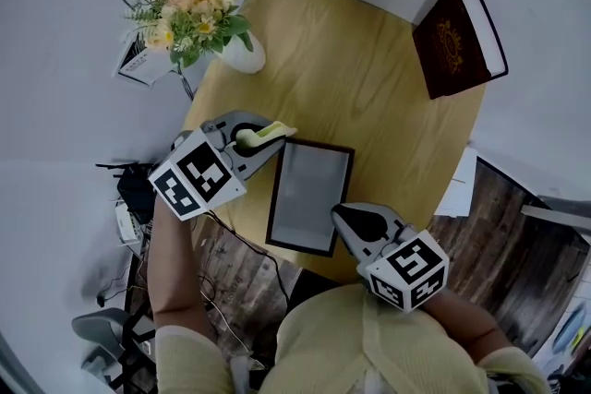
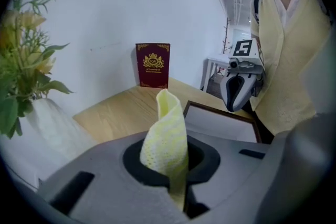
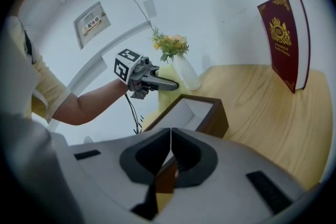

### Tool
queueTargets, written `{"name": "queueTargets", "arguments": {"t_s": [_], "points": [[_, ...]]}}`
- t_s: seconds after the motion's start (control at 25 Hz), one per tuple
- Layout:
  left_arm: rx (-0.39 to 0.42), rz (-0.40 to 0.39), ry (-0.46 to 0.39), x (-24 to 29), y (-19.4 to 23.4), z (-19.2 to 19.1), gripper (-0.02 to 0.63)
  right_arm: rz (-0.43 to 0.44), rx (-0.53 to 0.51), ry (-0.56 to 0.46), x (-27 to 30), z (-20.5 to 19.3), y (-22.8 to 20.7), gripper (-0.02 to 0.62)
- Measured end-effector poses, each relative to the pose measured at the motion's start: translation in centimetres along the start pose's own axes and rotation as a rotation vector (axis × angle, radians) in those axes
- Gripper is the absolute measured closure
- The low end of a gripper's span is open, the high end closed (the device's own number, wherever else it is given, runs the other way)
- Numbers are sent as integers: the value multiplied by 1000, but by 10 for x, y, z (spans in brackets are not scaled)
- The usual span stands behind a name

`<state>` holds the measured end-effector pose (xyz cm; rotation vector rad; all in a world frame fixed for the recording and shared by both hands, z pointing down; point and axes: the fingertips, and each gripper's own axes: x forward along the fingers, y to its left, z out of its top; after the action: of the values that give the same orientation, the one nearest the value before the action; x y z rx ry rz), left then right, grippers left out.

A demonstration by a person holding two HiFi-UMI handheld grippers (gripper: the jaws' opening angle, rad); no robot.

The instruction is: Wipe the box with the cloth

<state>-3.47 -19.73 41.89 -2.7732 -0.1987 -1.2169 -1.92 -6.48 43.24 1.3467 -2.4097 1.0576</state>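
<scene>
Right gripper (image 1: 340, 215) sits closest, low in the head view. Its jaws are pressed together with nothing showing between them, tips right at the box's near rim; whether they nip that rim, I can't tell.

By size now: the round wooden table (image 1: 369, 78), then the box (image 1: 309, 194), open, dark-framed and lying flat near the front edge between both grippers. The book (image 1: 457, 37) stands upright, well apart at the far side. The flowers (image 1: 194, 5) are at the far left. Smallest is the yellow cloth (image 2: 167, 134), clamped upright in the left gripper (image 1: 261, 143), just beside the box's far-left corner.

To wipe well, I'd tip the cloth's loose fold down flat onto the box. Then sweep rim to rim with light pressure, the other gripper steadying the box against sliding.

Writing: there's a gold crest on the book, its lettering too small to read. The wall sign (image 3: 92, 21) is unreadable too.
</scene>
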Motion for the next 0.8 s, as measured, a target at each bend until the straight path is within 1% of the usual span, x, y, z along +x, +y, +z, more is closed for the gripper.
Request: {"name": "queueTargets", "arguments": {"t_s": [0.2, 0.32, 0.64, 0.8], "points": [[-72, 186, -33, -11, 1, -5, 581, 11, -27, 1, -2, 0, 3, 565], [-133, 286, -56, -17, -1, -10, 581, 18, -39, 3, -3, 0, 4, 565], [-314, 527, -129, -44, -16, -24, 581, 55, -84, 14, -6, 1, 10, 565], [-373, 617, -141, -54, -31, -34, 581, 83, -120, 16, -6, 6, 15, 565]]}}
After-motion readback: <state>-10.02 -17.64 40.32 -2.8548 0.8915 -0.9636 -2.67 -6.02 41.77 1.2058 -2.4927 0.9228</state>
